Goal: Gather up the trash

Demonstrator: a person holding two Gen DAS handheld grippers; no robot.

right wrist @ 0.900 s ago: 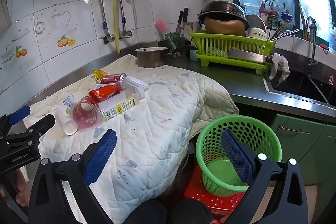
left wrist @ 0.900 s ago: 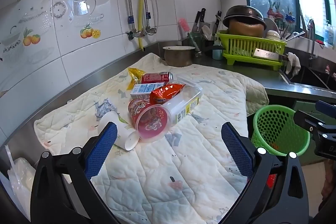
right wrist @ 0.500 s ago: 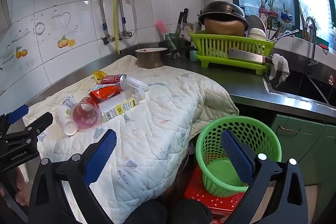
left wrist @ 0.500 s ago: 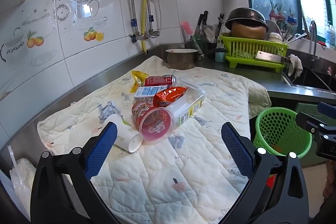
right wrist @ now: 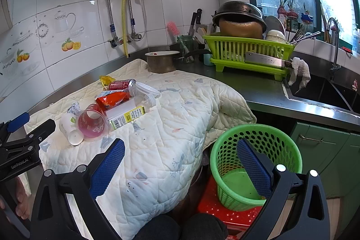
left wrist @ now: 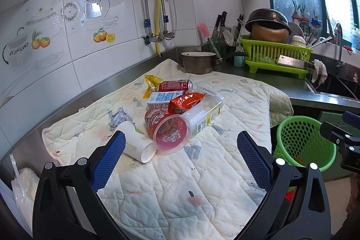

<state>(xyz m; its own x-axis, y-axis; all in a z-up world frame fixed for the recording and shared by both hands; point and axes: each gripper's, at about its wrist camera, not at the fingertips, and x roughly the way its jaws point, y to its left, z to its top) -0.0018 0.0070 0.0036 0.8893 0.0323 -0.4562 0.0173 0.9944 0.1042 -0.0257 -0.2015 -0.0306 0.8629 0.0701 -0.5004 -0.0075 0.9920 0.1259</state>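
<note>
Both grippers are shown before any pickup. The left gripper (left wrist: 181, 158) is held with its 2 fingers spread wide and nothing between them, aimed slightly downward at the trash heap; the right gripper (right wrist: 180, 164) is likewise spread and empty, and it hangs over the front edge of the worktop, its right-hand finger in line with the green basket (right wrist: 290, 151).

The trash is gathered in 1 cluster on the quilted cloth (left wrist: 202, 183), toward the wall edge of the worktop and left of its middle. Nearest the front lies a white paper cup (left wrist: 135, 144) on its side, touching a clear cup with a red print (left wrist: 171, 132), also tipped over with its mouth toward the left camera. Behind these lie a clear bottle with a yellow label (left wrist: 205, 115), an orange snack bag (left wrist: 185, 100) resting on top, a small carton (left wrist: 160, 99), a red can (left wrist: 174, 85), a yellow wrapper (left wrist: 151, 82) and a crumpled foil scrap (left wrist: 119, 115).

The basket stands below the worktop's front edge on a red stool (right wrist: 216, 206), probably so that items can be dropped straight down from the edge; it appears nearly empty. The wide spread suits the 2 front cups, judged the likeliest first targets. Their rolling on the soft cloth is a likely hazard.
</note>
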